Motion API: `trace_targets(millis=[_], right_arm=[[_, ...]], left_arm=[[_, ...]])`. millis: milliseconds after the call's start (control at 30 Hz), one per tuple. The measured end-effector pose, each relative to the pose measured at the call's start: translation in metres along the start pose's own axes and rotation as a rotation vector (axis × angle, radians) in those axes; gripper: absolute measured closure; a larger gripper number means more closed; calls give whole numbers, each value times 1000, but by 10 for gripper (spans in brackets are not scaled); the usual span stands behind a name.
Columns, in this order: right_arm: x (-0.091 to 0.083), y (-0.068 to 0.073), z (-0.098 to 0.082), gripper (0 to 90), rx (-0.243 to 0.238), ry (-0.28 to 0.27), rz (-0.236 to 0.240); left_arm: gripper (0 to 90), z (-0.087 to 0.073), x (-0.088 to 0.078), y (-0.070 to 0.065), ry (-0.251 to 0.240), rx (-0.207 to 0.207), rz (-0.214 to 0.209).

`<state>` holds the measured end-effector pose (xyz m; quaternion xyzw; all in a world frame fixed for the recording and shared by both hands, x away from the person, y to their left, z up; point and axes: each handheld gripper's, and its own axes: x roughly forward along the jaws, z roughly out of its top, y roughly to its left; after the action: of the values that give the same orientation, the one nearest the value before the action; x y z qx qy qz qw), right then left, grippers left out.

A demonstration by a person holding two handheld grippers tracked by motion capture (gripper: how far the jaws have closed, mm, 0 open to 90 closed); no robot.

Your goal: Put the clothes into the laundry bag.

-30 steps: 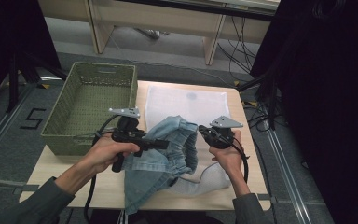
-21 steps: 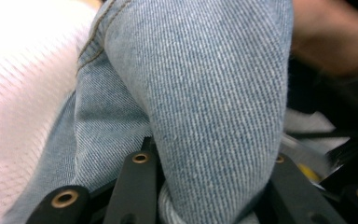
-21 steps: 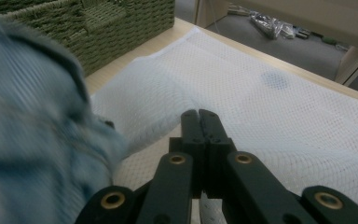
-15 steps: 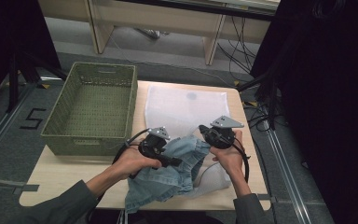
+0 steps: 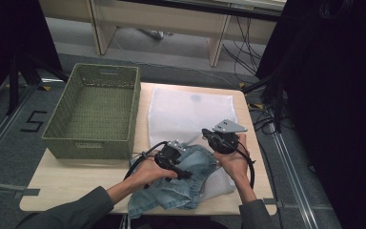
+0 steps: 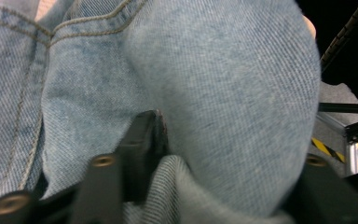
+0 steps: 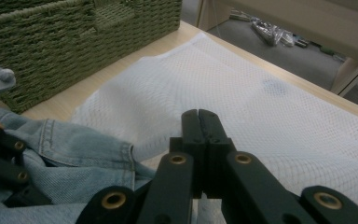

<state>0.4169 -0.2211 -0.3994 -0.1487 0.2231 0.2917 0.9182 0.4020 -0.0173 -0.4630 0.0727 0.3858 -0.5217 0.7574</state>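
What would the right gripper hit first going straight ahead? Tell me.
Probably the white mesh bag: the right gripper, fingers shut, points low across it. Depth is unclear.

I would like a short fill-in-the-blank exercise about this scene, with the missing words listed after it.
1. The denim garment lies partly on a white ____ bag.
2. The woven basket is ____ in colour.
3. The right gripper has its jaws ____.
4. The basket stands to the ____ of the bag in the high view.

Missing words: mesh; green; shut; left
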Motion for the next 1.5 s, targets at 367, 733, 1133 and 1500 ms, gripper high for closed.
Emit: trace_targets(millis=[367,733,1133,1500], right_arm=[[-9,17,-6,900,-40,43,34],[-8,18,-9,900,-12,64,44],[-6,13,-10,900,-28,39,37],[-7,15,-8,900,-8,41,25]], left_arm=[[616,2,15,-3,-15,45,78],[245,19,-36,24,-100,-48,-3],[156,29,-62,32,-105,-40,-100],[224,25,-43,73,42,-68,100]])
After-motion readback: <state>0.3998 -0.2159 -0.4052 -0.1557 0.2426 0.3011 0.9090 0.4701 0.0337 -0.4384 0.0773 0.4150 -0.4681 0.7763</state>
